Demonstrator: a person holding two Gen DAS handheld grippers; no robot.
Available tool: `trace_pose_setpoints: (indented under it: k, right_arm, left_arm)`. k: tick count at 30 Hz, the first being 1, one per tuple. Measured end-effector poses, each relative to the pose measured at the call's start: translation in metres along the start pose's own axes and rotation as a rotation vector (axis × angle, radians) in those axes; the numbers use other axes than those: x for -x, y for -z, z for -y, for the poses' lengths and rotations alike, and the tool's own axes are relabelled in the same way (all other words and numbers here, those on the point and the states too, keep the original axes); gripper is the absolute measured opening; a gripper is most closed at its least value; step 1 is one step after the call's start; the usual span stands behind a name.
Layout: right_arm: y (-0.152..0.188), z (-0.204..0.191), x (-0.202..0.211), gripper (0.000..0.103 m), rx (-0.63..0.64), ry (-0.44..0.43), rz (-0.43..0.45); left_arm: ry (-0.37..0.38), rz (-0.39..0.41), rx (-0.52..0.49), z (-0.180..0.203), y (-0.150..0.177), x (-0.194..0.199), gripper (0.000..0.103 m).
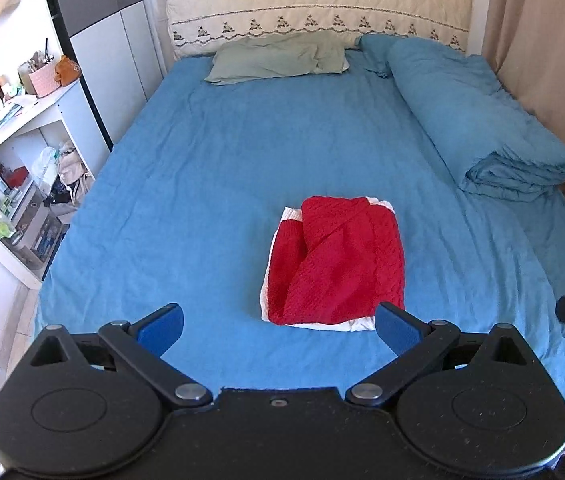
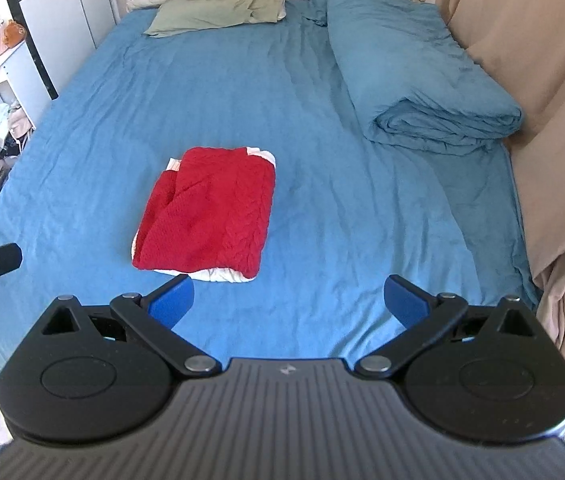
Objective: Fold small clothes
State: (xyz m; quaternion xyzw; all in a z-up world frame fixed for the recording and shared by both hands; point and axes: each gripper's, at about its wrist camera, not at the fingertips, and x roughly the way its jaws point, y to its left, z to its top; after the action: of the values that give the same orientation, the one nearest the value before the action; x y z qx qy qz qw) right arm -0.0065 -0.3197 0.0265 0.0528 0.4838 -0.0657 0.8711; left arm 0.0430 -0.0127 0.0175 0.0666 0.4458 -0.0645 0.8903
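Left gripper (image 1: 278, 326) and right gripper (image 2: 288, 300): jaws spread wide, holding nothing, above near bed edge. Folded red sweater (image 1: 336, 262) flat on blue sheet (image 1: 202, 160), mid-bed, white layer underneath. Farther back: rolled blue duvet (image 1: 478, 120), green pillow (image 1: 278, 58).

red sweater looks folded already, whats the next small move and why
Probably just draw both grippers back. The red sweater lies as a compact folded bundle on the blue sheet, and the left gripper and right gripper are open, holding nothing.
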Motion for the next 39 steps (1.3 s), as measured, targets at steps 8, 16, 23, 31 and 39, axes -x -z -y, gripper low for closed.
trace_pose_setpoints:
  k: [8,16,23,31,39]
  right_arm:
    - [0.005,-0.001,0.004,0.103,0.002,-0.005,-0.001]
    - [0.008,-0.003,0.008,0.103,0.007,-0.009,0.008]
    - [0.010,-0.005,0.012,0.103,-0.001,-0.012,0.007]
    - [0.011,-0.005,0.015,0.103,-0.005,-0.015,0.005]
    - [0.017,-0.008,0.018,0.103,-0.015,-0.019,0.005]
  left_arm:
    - [-0.008,0.024,-0.015,0.002,0.006,0.009,0.103]
    - [-0.016,0.045,-0.020,0.002,0.011,0.016,0.103]
    - [-0.029,0.064,-0.025,0.000,0.014,0.021,0.103]
    - [-0.024,0.072,-0.026,-0.002,0.018,0.025,0.103]
    - [-0.029,0.076,-0.036,-0.001,0.018,0.028,0.103]
